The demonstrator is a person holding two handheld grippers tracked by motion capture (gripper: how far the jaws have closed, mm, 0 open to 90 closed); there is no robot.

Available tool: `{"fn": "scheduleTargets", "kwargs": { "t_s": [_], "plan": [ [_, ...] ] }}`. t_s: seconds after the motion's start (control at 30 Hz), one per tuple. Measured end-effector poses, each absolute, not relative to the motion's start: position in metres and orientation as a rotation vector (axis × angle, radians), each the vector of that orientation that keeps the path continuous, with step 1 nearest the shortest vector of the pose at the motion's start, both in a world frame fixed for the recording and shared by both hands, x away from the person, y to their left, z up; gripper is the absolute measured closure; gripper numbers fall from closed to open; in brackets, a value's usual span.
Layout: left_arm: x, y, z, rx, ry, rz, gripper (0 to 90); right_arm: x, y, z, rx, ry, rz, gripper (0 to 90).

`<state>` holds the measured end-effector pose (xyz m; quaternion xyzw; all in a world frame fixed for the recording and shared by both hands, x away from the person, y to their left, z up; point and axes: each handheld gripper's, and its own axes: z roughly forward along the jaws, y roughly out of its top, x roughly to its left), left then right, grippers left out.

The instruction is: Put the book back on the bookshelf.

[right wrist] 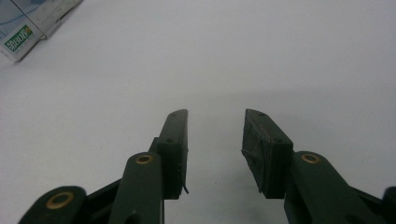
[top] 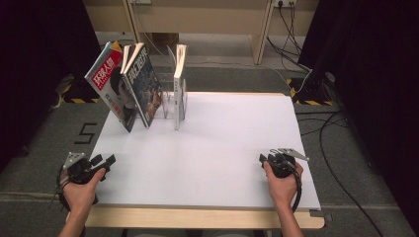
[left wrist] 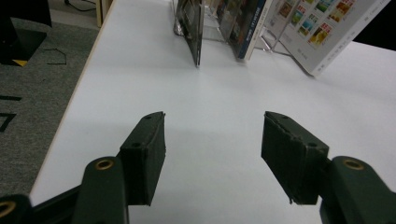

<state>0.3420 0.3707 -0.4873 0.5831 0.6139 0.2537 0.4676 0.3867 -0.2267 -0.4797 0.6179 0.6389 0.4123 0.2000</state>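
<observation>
— White tabletop [top: 222, 148], and on it both tongs sit at the near edge. Where do the magazines stand from there?

— At the far left corner, in a clear rack [top: 170, 106]. From the left gripper [top: 101, 162] they lie at about one o'clock; from the right gripper [top: 267, 160] at roughly ten o'clock and well apart. The left hand [top: 79, 190] is judged the nearer one.

— What state are the tongs in?

— The left gripper's jaws stand wide apart with only bare table between them, as its own view shows. The right gripper's jaws are also parted, somewhat less, and hold nothing.

— How do the magazines sit?

— On their lower edges. The red-covered magazine [top: 109, 84] and the dark-covered magazine [top: 143, 84] lean toward eleven o'clock; the white book [top: 180, 86] stands nearly upright at their right. Their spines run roughly from six to twelve o'clock, so from the near side each shows a thin edge.

— So what does the approach turn on?

— Probably on the left gripper travelling toward one o'clock with its jaws turned to straddle a cover's thickness, not its face. In the left gripper view the nearest edge [left wrist: 195, 32] lies ahead, slightly left of centre.
</observation>
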Motion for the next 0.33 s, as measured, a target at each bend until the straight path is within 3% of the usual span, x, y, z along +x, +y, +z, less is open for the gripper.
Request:
{"fn": "scheduleTargets", "kwargs": {
  "t_s": [0.33],
  "plan": [
    [0.3386, 0.3718, -0.4923, 1.425, 1.502, 0.621, 39.5, 0.3863, -0.2267, -0.4795, 1.715, 1.774, 1.149, 57.8]
  ]
}}
